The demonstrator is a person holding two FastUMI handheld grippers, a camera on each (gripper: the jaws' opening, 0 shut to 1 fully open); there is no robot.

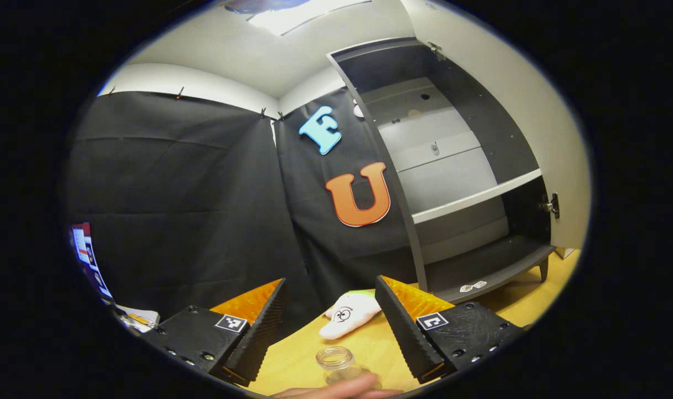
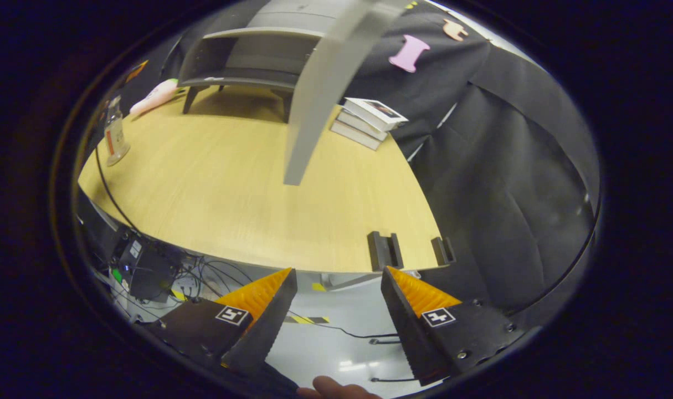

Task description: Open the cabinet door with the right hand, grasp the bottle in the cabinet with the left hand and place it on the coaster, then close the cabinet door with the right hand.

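table (image 2: 231, 188): pale wood, broad | books (image 2: 369, 121): stacked near far edge, beside black cloth wall | plush toy (image 1: 348, 320): white, lay on tabletop | two black brackets (image 2: 385, 250): clamped at near table edge | cables (image 2: 203, 271): tangled on floor below

The place was a recording booth, not a home: black cloth (image 1: 192, 188) walled in a pale wooden table (image 2: 247, 188) carrying a small staged cabinet (image 1: 469, 166). Under the table, cables and electronics (image 2: 142, 266) sat on a floor marked with striped tape (image 2: 306, 320).
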